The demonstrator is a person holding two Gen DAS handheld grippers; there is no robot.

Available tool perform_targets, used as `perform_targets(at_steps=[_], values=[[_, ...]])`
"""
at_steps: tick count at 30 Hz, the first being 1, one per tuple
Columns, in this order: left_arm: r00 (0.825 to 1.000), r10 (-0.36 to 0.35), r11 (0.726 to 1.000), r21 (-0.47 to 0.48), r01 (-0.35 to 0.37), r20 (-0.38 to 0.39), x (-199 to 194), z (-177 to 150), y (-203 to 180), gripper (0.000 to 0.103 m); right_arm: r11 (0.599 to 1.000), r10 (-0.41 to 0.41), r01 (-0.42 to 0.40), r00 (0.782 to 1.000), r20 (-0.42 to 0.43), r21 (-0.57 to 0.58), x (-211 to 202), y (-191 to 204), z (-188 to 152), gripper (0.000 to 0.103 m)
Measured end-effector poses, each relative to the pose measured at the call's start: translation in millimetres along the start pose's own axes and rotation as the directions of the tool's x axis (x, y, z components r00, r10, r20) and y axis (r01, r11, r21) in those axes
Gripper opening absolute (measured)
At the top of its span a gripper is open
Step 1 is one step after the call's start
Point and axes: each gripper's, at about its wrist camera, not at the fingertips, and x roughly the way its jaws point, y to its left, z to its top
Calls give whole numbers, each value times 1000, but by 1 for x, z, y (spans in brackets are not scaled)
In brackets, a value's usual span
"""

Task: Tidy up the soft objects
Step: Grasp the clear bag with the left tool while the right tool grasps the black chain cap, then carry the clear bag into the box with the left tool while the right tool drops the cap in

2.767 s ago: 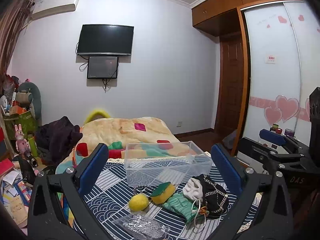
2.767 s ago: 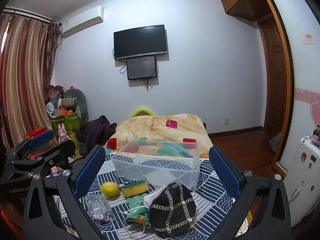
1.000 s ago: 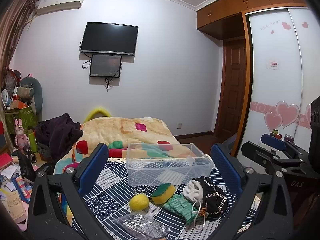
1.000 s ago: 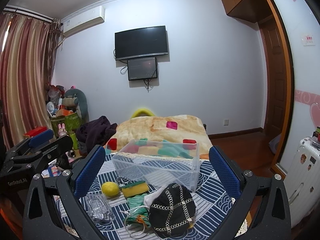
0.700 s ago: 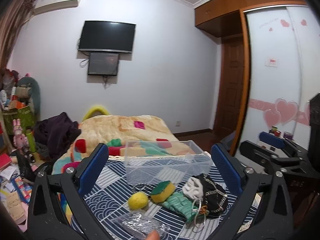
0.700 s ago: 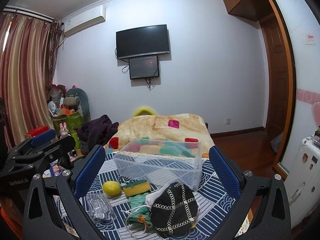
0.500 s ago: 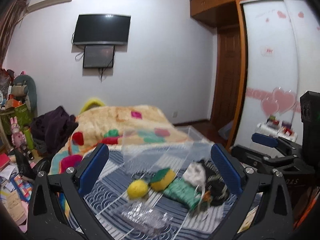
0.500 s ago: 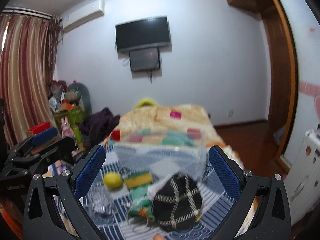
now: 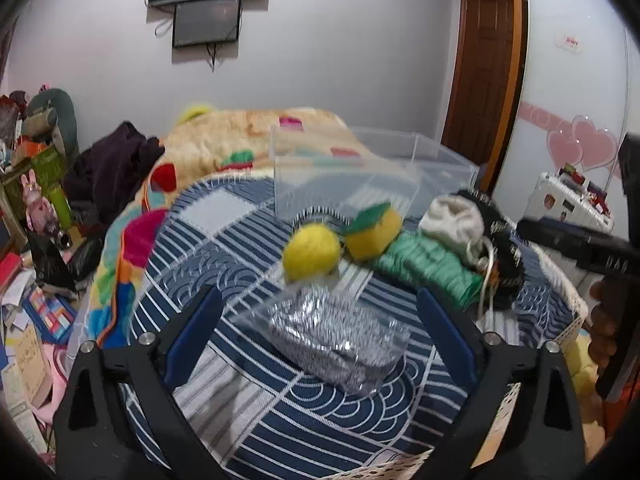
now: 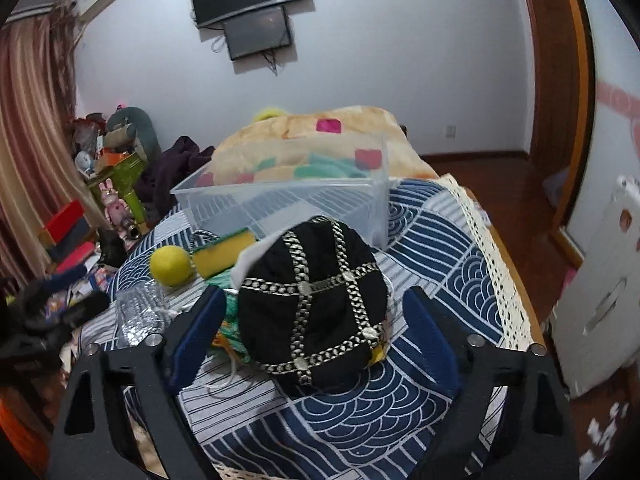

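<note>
On the blue patterned cloth lie a silver scrubber in a clear bag (image 9: 340, 336), a yellow ball (image 9: 311, 254), a yellow-green sponge (image 9: 372, 230), a green cloth (image 9: 428, 270), a white pouch (image 9: 452, 222) and a black cap with chain trim (image 10: 316, 300). An empty clear plastic bin (image 9: 360, 172) stands behind them. My left gripper (image 9: 320, 340) is open, its fingers either side of the bagged scrubber. My right gripper (image 10: 312, 336) is open, its fingers either side of the black cap. The ball (image 10: 170, 266), sponge (image 10: 224, 252) and bin (image 10: 288, 200) also show in the right wrist view.
A bed with an orange patterned blanket (image 9: 240, 140) lies behind the table. Clutter and boxes (image 9: 36, 200) fill the floor at left. A white suitcase (image 10: 600, 300) stands at right. The table cloth's lace edge (image 10: 492, 264) marks the right side.
Both grippers have dropped forward and down toward the table. The left now straddles the bagged scrubber, the right straddles the black cap. Both stay open.
</note>
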Motion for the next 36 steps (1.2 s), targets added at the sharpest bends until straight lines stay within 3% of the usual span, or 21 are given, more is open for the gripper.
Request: perform_targets(at_steps=[5, 11, 16, 19, 25, 36], values=[[996, -39, 998, -50, 35, -85, 25, -12, 4, 93, 1000, -5, 4, 1000, 5, 14, 2, 3, -1, 87], [991, -76, 991, -115, 63, -111, 37, -20, 7, 72, 999, 30, -29, 999, -35, 15, 18, 6, -4, 73], [986, -118, 986, -130, 103, -113, 35, -18, 4, 47, 992, 115, -112, 992, -58, 58, 24, 4, -7, 47], [987, -120, 988, -111, 108, -107, 32, -16, -1, 41, 985, 164, -159, 984, -68, 69, 27, 6, -8, 33], [985, -143, 985, -107, 133, -92, 26, -12, -5, 35, 987, 156, -154, 987, -47, 44, 22, 10, -8, 12], [994, -111, 993, -25, 111, 20, -1, 17, -13, 35, 992, 119, -123, 989, 86, 38, -11, 4, 13, 10]])
